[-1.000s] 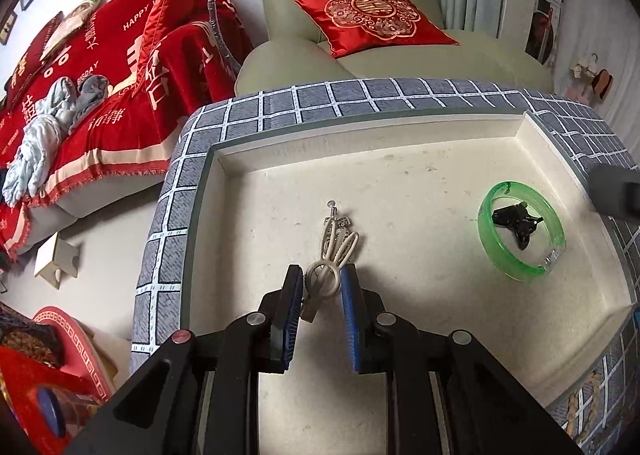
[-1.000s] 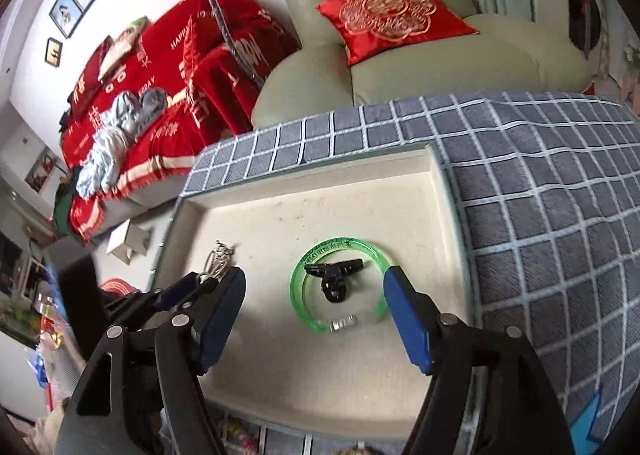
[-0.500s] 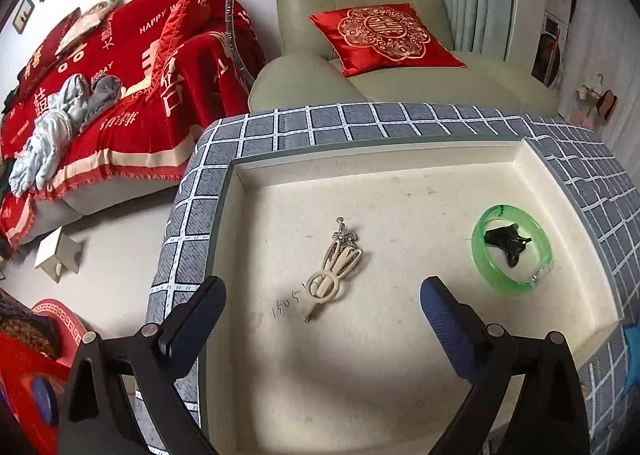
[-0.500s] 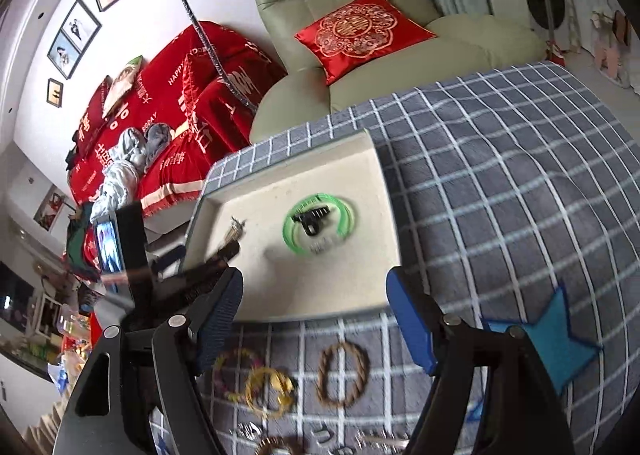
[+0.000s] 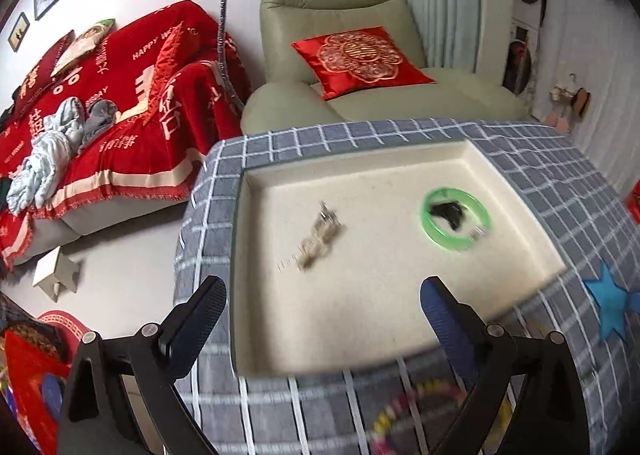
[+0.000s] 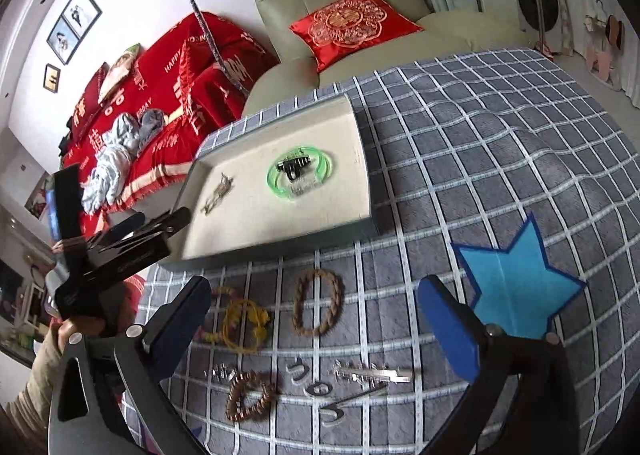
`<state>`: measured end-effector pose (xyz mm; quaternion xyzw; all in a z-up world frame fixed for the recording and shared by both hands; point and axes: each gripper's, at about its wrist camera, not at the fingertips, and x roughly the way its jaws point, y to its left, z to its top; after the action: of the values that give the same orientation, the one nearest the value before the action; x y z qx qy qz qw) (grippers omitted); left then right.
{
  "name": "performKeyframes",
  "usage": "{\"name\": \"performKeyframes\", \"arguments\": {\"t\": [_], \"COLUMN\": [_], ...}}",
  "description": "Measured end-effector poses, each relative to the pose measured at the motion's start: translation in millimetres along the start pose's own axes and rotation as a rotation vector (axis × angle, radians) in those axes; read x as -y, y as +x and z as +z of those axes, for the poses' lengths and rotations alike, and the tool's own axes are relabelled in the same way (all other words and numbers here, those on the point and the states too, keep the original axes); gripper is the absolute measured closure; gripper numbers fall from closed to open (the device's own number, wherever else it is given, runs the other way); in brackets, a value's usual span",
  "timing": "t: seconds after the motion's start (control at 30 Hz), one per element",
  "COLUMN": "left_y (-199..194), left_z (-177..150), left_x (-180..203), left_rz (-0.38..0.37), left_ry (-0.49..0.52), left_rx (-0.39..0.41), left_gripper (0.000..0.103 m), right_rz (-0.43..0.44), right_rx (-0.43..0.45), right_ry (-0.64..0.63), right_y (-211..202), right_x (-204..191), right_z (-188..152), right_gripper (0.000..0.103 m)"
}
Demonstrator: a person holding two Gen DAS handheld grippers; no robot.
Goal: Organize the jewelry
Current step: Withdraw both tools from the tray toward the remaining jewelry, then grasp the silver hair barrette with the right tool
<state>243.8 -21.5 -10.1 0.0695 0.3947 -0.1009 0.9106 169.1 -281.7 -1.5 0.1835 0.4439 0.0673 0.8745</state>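
A cream tray (image 5: 360, 319) (image 6: 360, 159) lies on the checked cloth. In it are a cream hair clip (image 5: 318, 239) (image 6: 217, 193), a green bangle (image 5: 456, 219) (image 6: 301, 175) and a black clip (image 5: 447, 213) (image 6: 295, 167) inside the bangle. My left gripper (image 5: 320, 319) is open and empty above the tray's near edge; it also shows in the right wrist view (image 6: 132, 235). My right gripper (image 6: 312, 331) is open and empty above loose jewelry: a brown rope bracelet (image 6: 317, 307), a yellow bracelet (image 6: 244, 325), a brown bead bracelet (image 6: 250, 395) and silver clips (image 6: 370, 375).
A blue star patch (image 6: 516, 287) (image 5: 610, 303) marks the cloth right of the tray. A green armchair with a red cushion (image 5: 360, 63) stands behind the table, and a red-covered sofa (image 5: 100, 115) at left. A colourful bead bracelet (image 5: 400, 411) lies blurred below the tray.
My left gripper opened, let go of the cream hair clip in the tray and pulled back. My right gripper pulled back from the tray to above the loose jewelry.
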Motion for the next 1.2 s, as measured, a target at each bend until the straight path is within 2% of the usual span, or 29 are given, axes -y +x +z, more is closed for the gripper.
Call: {"name": "performKeyframes", "arguments": {"t": [0.13, 0.37, 0.73, 1.03, 1.2], "left_y": [-16.3, -20.5, -6.0, -1.5, 2.0], "left_z": [-25.0, -64.2, -86.3, -83.7, -80.4], "left_x": [5.1, 13.1, 0.2, -3.3, 2.9], "left_rz": [-0.031, -0.018, 0.001, -0.033, -0.059], "left_ry": [0.002, 0.013, -0.047, -0.043, 0.002], "left_rx": [-0.012, -0.056, -0.130, -0.141, -0.139], "left_gripper": [0.000, 0.000, 0.000, 0.000, 0.000], "right_rz": [-0.046, -0.086, -0.187, -0.181, -0.173], "right_rx": [-0.063, -0.107, -0.136, -0.159, -0.170], "right_ry": [-0.023, -0.024, -0.057, -0.373, -0.438], "right_y": [3.8, 9.6, 12.3, 24.0, 30.2], "right_x": [2.3, 11.6, 29.2, 7.1, 5.5], "right_z": [-11.3, -41.3, -65.6, -67.3, -65.8], "right_gripper": [0.000, 0.000, 0.000, 0.001, 0.014]}}
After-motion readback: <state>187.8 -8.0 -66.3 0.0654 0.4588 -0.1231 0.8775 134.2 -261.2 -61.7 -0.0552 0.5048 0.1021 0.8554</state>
